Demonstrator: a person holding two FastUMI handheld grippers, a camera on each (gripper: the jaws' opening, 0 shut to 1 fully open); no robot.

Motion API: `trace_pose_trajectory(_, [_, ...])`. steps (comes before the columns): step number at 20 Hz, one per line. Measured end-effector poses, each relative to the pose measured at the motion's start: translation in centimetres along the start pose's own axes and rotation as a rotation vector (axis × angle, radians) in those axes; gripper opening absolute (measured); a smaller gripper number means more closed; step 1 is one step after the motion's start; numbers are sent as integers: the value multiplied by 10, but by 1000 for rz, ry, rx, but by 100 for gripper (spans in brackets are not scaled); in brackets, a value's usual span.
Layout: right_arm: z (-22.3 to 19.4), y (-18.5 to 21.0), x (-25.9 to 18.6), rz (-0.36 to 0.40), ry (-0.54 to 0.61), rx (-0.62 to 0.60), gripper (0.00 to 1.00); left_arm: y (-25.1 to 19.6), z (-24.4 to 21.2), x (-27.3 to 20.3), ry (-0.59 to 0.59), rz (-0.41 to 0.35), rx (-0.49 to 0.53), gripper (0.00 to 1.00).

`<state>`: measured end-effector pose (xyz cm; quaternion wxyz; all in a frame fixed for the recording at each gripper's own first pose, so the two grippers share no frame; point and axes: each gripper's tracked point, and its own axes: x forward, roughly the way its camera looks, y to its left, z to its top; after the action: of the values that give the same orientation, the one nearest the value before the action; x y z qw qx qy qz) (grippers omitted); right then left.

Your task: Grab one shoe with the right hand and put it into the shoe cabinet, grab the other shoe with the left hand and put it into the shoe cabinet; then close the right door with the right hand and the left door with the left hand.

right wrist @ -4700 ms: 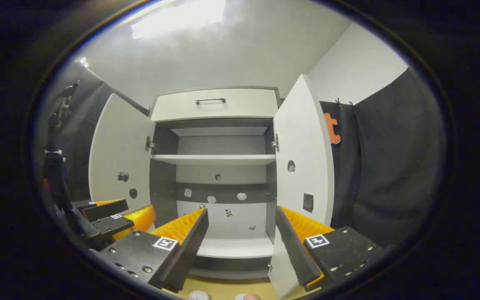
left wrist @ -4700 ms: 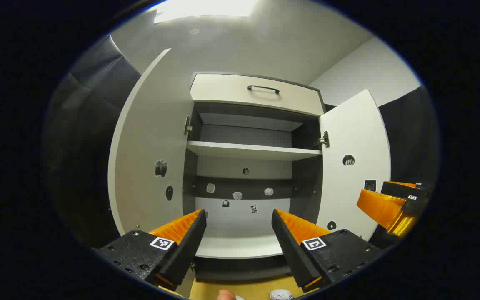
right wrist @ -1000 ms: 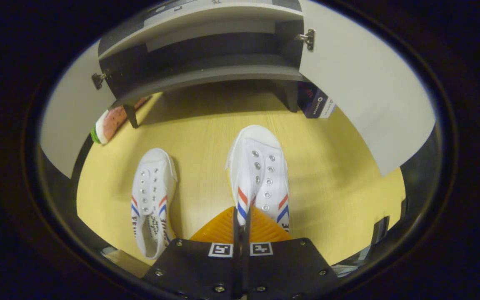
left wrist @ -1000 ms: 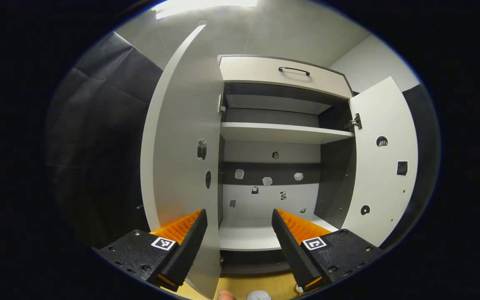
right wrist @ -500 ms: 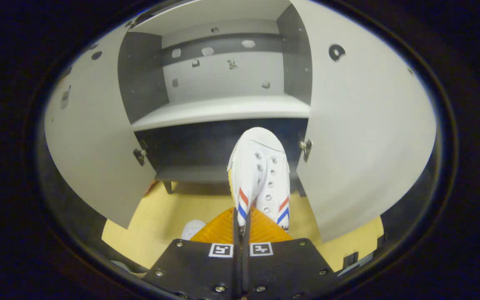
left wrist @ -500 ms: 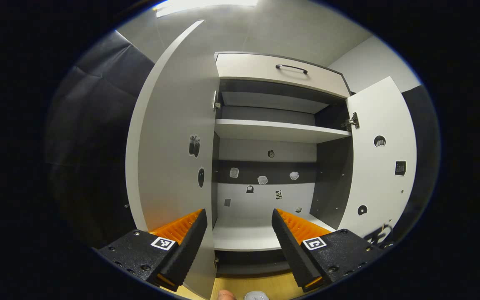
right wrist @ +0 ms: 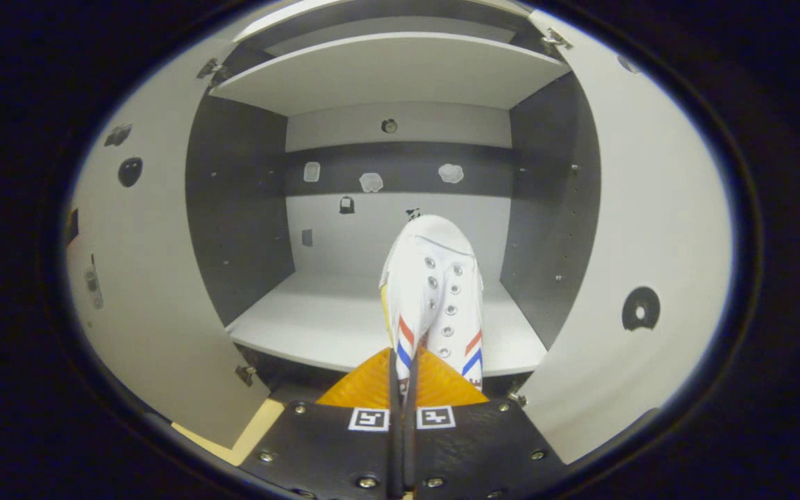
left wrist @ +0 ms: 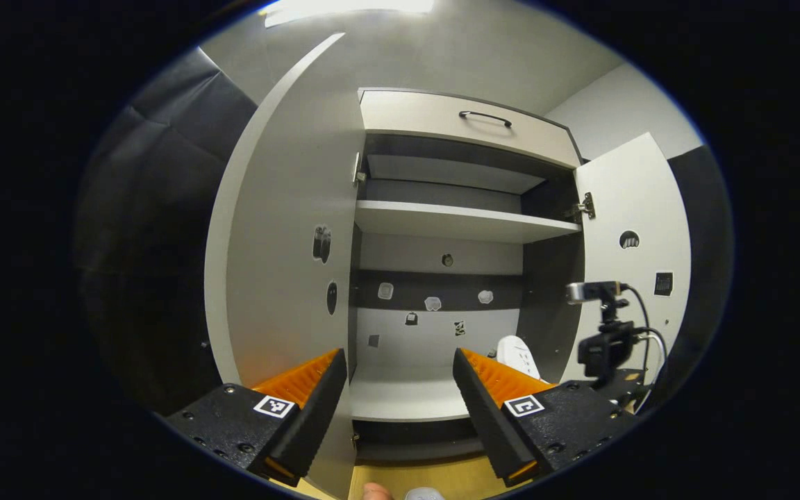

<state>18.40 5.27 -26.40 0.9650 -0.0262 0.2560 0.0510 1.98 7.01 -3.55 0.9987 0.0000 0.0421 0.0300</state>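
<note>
One white shoe [right wrist: 435, 292] in the right claw [right wrist: 400, 389], two open doors [right wrist: 650, 229].

yellow floor [right wrist: 251, 434], ceiling light [left wrist: 348, 8]

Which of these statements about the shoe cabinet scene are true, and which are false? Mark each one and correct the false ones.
1. The right tool is shut on a white shoe. True.
2. Both cabinet doors are closed. False: the left door and right door stand open.
3. The left tool holds the other shoe. False: it is open and holds nothing.
4. The held shoe's toe points into the cabinet, over the bottom shelf. True.
5. The drawer above the shelves is pulled out. False: it is shut.
</note>
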Motion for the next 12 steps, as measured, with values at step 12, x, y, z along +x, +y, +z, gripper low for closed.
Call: trace_pose_trajectory(12, [-12, -29, 123, -61, 153, 9, 0, 2, 1, 1, -16, 1, 4, 93])
